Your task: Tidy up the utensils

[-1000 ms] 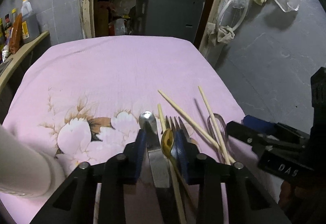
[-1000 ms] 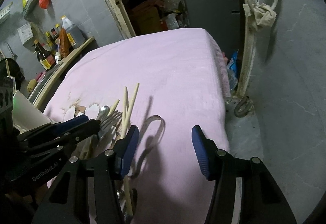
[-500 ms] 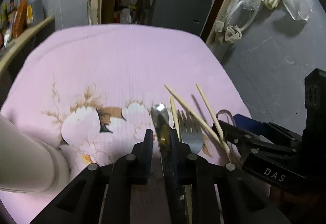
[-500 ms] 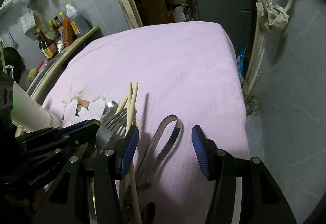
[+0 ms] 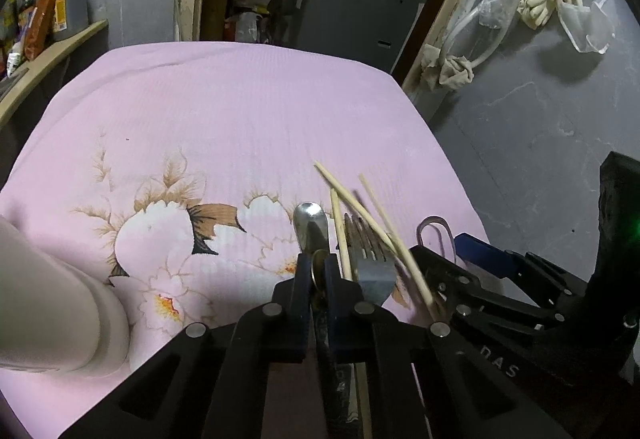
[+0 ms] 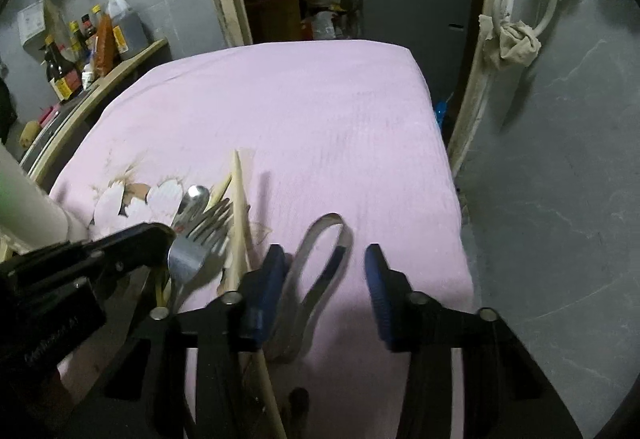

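With the left gripper [image 5: 317,271] pinched tight on the spoon [image 5: 311,225], the right gripper [image 6: 324,279], closing, still spread around the tongs [image 6: 320,263], should centre both arms before squeezing.

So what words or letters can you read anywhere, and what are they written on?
"DAS": white letters on the black body of the right hand-held gripper, in the left wrist view.
White lettering on the left hand-held gripper body, in the right wrist view: too blurred to read.
Stamped marks on the utensil handle under the left hand-held gripper: unreadable.
Labels on the bottles on the shelf: too small to read.
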A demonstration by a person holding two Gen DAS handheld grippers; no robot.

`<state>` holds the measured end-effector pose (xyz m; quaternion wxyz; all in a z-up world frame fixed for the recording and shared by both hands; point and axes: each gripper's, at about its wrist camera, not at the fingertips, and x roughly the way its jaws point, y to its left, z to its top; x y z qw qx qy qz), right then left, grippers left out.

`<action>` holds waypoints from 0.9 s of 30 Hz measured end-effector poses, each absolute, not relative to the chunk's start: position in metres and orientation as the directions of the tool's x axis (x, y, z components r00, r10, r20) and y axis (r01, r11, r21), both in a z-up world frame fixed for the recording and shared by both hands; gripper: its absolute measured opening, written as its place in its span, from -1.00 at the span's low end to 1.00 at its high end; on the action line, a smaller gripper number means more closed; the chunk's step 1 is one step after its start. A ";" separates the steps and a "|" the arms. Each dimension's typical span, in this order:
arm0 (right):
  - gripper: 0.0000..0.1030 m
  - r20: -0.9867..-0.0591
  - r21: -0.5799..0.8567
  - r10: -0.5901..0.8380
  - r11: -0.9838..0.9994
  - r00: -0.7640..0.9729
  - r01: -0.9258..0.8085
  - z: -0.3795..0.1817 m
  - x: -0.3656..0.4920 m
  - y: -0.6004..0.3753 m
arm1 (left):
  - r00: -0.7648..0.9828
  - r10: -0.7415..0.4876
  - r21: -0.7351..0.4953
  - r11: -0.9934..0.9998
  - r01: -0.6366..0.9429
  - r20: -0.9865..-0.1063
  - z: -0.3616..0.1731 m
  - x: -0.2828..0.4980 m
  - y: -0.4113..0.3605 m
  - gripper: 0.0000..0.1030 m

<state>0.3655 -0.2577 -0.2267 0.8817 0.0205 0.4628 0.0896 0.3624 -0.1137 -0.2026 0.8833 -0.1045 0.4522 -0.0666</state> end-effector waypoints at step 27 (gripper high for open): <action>-0.96 -0.751 0.373 0.362 0.923 0.553 -0.098 -0.214 0.352 -0.298 | 0.637 -0.234 -0.255 0.965 0.061 -0.735 -0.173 0.338 -0.114 -0.93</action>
